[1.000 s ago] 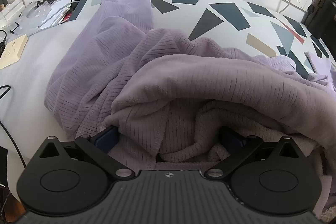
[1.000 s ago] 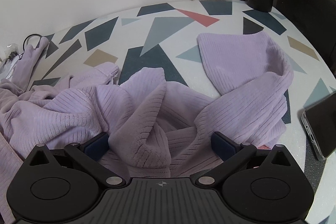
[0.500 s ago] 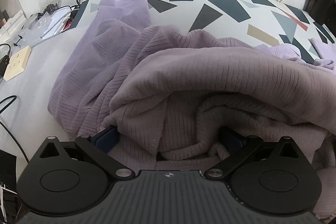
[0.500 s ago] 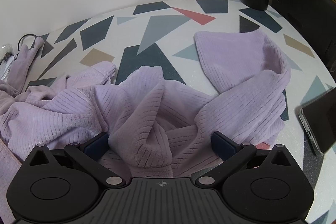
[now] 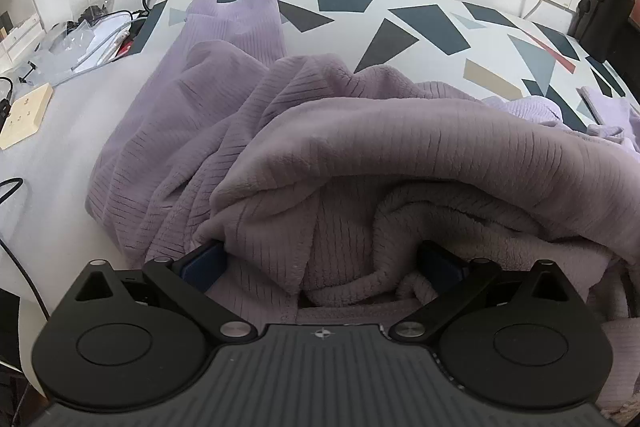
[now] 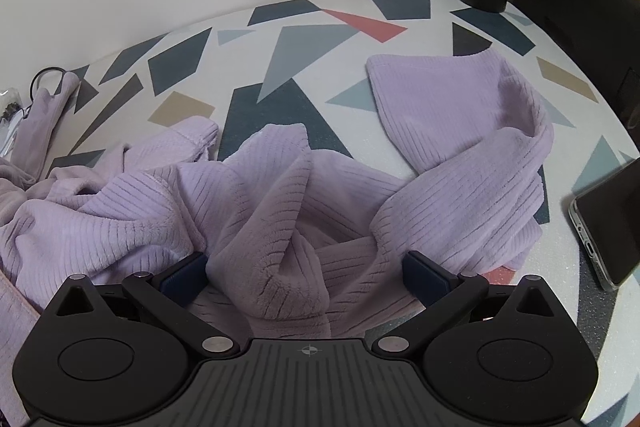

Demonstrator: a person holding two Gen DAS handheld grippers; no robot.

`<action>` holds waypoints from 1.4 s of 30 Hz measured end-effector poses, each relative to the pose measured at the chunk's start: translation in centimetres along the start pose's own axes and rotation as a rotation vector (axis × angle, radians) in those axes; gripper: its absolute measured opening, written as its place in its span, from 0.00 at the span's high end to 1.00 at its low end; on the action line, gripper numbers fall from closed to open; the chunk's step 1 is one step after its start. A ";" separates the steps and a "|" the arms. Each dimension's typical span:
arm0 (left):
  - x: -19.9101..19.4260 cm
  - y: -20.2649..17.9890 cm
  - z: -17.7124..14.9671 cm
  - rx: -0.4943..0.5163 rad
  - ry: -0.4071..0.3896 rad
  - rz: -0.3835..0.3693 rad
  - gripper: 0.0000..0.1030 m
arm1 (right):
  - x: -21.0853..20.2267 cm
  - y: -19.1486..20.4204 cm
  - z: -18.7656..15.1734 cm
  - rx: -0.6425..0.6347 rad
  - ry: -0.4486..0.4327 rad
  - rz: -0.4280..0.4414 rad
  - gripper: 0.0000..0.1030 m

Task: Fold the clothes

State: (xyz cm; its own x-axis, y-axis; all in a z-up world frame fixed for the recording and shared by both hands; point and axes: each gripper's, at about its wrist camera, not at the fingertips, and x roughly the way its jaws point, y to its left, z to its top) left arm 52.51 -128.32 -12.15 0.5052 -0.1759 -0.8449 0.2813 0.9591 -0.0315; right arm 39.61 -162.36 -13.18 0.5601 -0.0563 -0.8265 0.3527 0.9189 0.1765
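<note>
Since a second ago, both views shifted only slightly: our left camera now sees more of the far wall, and the garment holds its bunched shape.

Left wrist: left gripper (image 5: 320, 261) jaws spread wide, a thick fold of the purple ribbed garment (image 5: 360, 147) heaped between them, fabric against both pads. Rest of it trails to the far left across the table (image 5: 420, 23). Cables (image 5: 100, 23) at far left.

Right wrist: right gripper (image 6: 306, 269) jaws also wide, a raised ridge of garment (image 6: 272, 211) between them. Sleeve (image 6: 460, 115) lies far right. Phone (image 6: 608, 223) at right edge.
</note>
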 end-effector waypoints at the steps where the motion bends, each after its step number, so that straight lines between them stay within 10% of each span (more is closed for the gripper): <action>1: 0.0 0.0 0.1 0.000 0.004 0.001 0.00 | 0.0 0.0 0.0 0.001 0.001 -0.001 0.01; 29: 0.5 -1.6 0.1 0.061 0.030 0.088 0.00 | 0.0 0.4 0.4 0.018 0.022 -0.027 0.01; 42: -0.5 -0.2 0.3 0.072 0.018 -0.008 0.00 | -0.1 0.8 0.5 0.015 0.024 -0.046 0.01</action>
State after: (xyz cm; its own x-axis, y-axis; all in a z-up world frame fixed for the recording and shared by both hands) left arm 52.45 -128.46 -11.54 0.4879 -0.1784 -0.8545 0.3437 0.9391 0.0002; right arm 40.20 -161.84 -12.66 0.5247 -0.0888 -0.8466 0.3891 0.9096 0.1457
